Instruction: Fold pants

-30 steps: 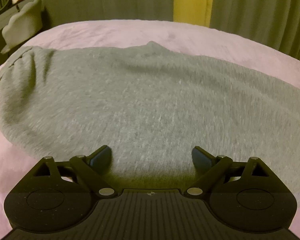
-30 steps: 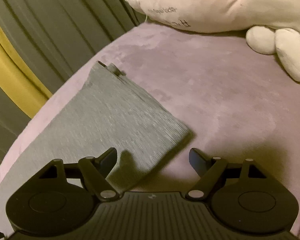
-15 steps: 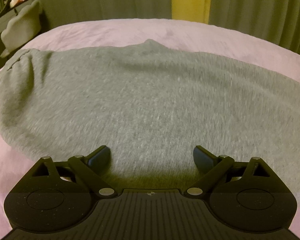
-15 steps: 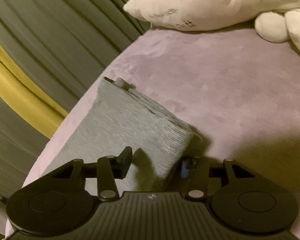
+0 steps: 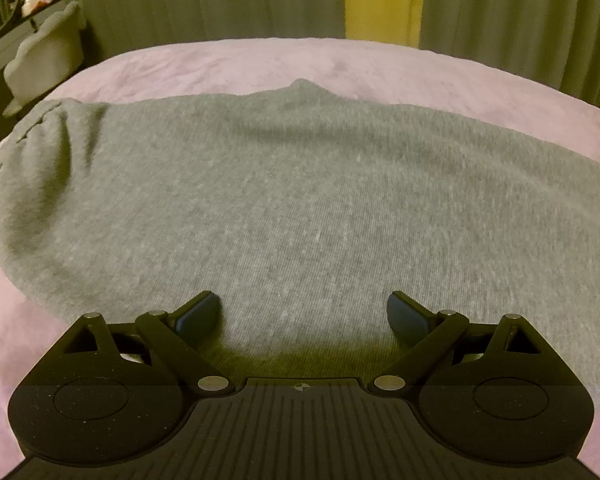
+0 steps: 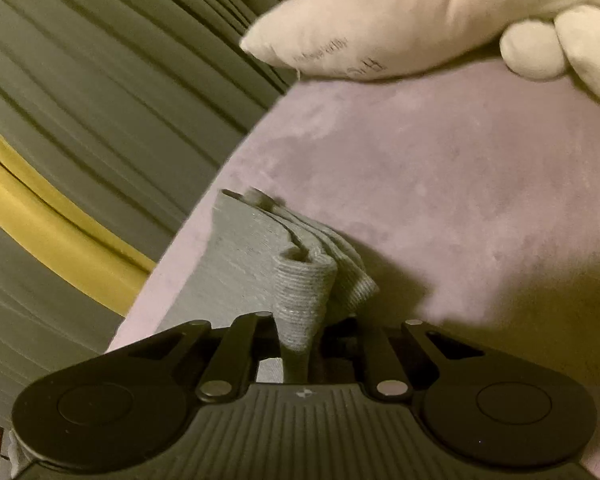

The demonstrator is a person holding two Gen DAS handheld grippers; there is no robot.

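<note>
Pants [image 5: 300,208], grey knit, lay spread across the pink bed [image 5: 260,60]. Left tool [image 5: 302,312] hovered over the near part of the fabric, its fingers spread wide and gripping nothing. Right tool [image 6: 298,332] was clenched on the ribbed cuff of the pants [image 6: 300,288], the cuff bunched upright between its fingers near the bed's edge. White pillow [image 6: 400,16] lay beyond, well apart from the cuff. Grey curtains [image 6: 100,80] hung behind.
</note>
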